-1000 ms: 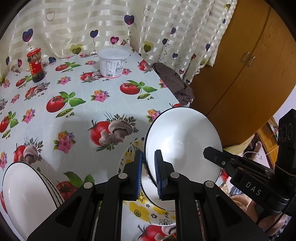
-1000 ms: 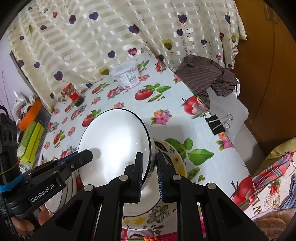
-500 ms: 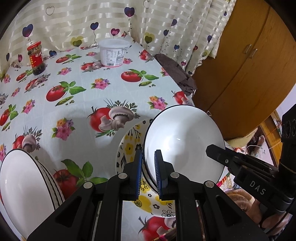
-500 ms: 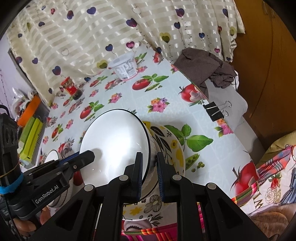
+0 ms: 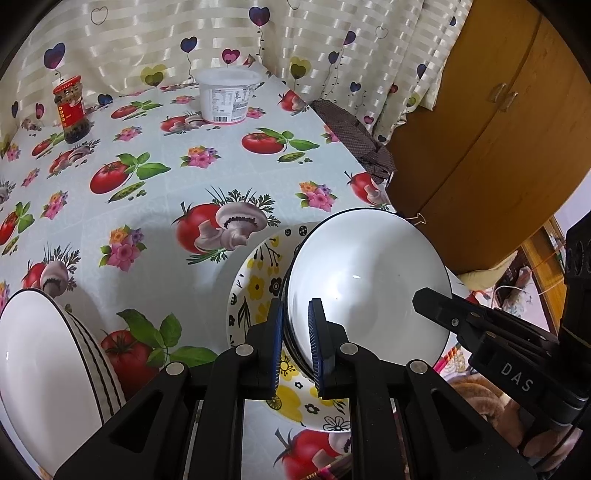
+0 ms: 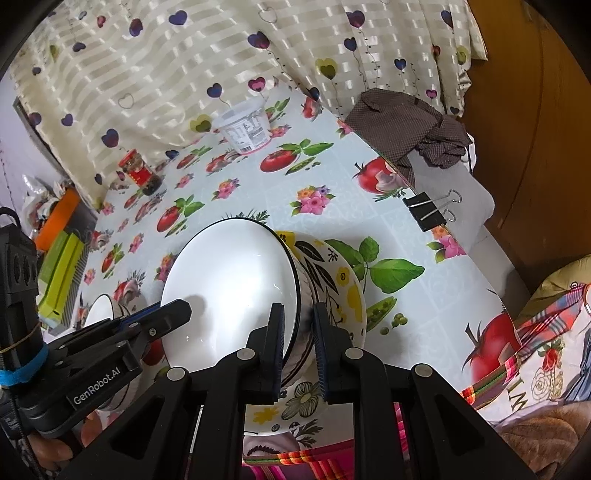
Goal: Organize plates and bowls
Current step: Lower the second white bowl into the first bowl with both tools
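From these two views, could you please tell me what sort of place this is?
Probably a home dining corner: a table under a vegetable-print oilcloth, a heart-patterned curtain behind it, a wooden cupboard beside it, and a sauce jar.

My white bowl hides most of the flowered plate; the striped bowl is cut off at left.

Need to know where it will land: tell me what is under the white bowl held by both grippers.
Under the white bowl is a floral plate on the tablecloth. The plate's middle is covered by the bowl, so anything lying there cannot be seen.
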A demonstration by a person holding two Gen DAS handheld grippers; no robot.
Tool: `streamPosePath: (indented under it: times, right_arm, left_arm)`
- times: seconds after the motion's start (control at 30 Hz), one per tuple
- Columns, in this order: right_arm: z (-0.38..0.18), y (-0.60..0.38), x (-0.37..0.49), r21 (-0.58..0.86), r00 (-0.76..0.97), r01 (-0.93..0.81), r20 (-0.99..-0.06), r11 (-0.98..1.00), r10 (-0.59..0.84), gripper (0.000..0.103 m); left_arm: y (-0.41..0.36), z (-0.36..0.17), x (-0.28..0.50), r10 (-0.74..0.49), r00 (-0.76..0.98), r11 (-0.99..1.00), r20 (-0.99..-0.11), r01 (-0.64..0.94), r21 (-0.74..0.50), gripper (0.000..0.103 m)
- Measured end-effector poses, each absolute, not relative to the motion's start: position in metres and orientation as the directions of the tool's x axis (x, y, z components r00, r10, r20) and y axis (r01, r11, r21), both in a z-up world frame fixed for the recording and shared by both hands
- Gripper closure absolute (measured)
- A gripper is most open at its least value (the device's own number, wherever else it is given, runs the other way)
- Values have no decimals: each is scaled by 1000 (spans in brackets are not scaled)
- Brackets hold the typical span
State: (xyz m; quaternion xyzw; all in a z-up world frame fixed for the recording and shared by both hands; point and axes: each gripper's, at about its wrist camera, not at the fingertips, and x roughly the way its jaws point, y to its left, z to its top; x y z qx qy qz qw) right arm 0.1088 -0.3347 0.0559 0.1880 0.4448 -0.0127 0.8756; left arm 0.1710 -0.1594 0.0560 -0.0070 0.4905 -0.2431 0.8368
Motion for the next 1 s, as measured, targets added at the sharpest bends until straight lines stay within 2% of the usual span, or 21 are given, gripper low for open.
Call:
streamPosePath:
  times: [0.37,1.0]
  right_arm:
    - [58,-337,109,321,612,172,-776,931,154,86]
    - [70,-342,132,342,692,130,-704,931,162,86]
  left_arm:
    - [-157,56,174,-422,402,880,-813,398,-260,89]
    - [-157,72,192,-450,458,879,-767,380,-289,89]
